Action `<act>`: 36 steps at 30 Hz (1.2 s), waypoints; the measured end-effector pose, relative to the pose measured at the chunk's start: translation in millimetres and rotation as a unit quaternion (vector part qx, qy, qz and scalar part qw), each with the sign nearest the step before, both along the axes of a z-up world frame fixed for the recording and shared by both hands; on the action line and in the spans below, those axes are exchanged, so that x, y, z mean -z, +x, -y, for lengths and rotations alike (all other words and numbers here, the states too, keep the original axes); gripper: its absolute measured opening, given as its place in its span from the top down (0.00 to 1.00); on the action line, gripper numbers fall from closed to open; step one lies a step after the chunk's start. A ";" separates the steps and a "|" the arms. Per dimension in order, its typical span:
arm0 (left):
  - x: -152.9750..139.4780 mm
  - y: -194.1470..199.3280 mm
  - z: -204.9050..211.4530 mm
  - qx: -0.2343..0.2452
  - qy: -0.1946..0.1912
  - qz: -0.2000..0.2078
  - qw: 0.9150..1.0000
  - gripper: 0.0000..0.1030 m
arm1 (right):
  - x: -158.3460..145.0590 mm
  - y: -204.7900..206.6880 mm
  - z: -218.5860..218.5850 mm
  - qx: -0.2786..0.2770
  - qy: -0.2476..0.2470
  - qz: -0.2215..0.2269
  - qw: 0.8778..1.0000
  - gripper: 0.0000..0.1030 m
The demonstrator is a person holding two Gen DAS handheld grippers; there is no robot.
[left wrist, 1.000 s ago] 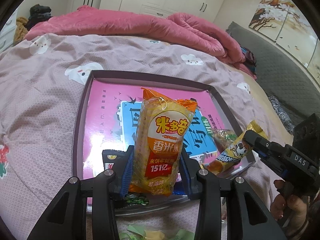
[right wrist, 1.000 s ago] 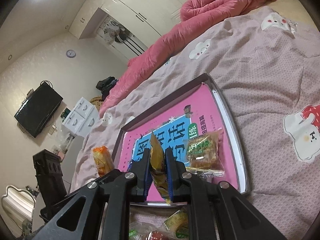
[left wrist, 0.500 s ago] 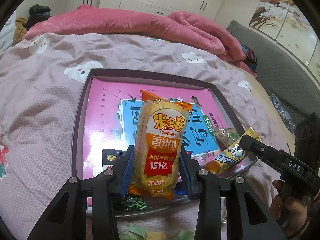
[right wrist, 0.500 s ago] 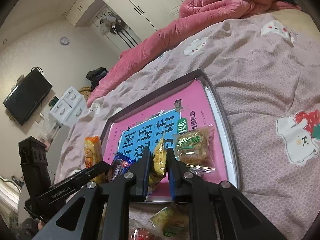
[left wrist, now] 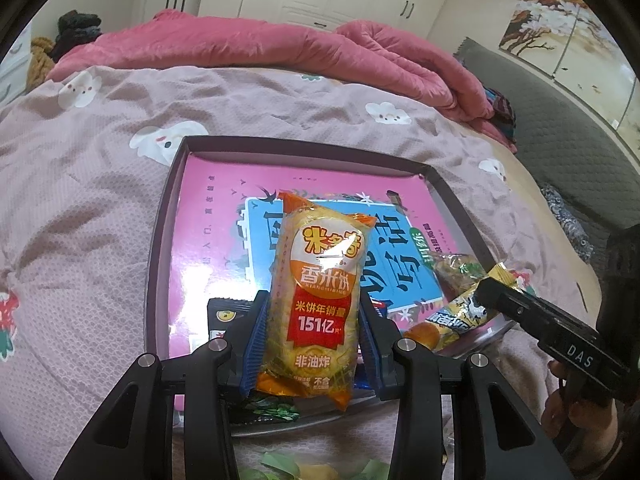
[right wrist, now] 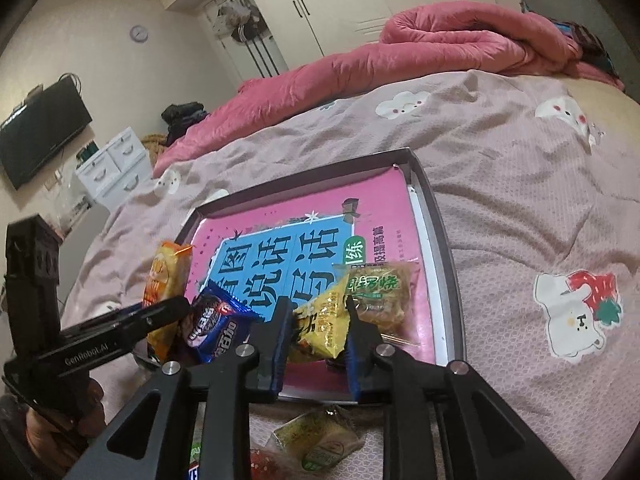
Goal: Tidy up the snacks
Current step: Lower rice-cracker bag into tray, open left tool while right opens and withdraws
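My left gripper (left wrist: 314, 320) is shut on an orange-and-yellow rice cracker pack (left wrist: 320, 304), held upright over the near edge of a dark tray (left wrist: 160, 224) that has a pink and blue book lying in it. The pack also shows in the right wrist view (right wrist: 166, 280). My right gripper (right wrist: 318, 320) has its jaws spread, and a yellow snack packet (right wrist: 326, 320) lies between them on the tray, beside a clear green-labelled packet (right wrist: 378, 292). A blue Oreo-style packet (right wrist: 216, 328) lies at the tray's near left.
The tray sits on a bed with a pink cartoon-print sheet (right wrist: 520, 200). A rumpled red quilt (left wrist: 260, 48) lies behind. Several loose snacks (right wrist: 320, 440) lie in front of the tray. A dark packet (left wrist: 224, 312) lies at the tray's near left.
My right gripper has opened and lowered the yellow packet onto the tray. My left gripper has brought the cracker pack a little lower over the tray's near edge.
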State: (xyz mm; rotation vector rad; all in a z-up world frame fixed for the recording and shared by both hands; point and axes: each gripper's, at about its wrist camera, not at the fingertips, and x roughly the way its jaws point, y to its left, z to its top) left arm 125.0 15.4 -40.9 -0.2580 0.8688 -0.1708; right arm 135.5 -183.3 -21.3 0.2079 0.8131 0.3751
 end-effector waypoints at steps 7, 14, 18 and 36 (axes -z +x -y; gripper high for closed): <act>0.8 0.7 -1.2 -0.001 0.001 -0.001 1.000 0.58 | -0.5 -2.0 -4.6 -0.001 -0.033 0.007 0.999 0.72; 0.1 0.3 -3.9 -0.008 0.003 -0.001 1.000 0.58 | -0.9 -1.9 0.0 0.011 -0.040 0.007 0.999 0.69; 0.2 0.9 -6.5 -0.013 0.007 -0.003 1.000 0.58 | -0.6 -1.9 1.7 0.016 -0.043 0.006 0.999 0.67; 0.9 1.4 -12.8 -0.025 0.012 -0.010 1.000 0.59 | -1.1 -1.1 15.7 0.032 -0.035 -0.006 0.999 0.64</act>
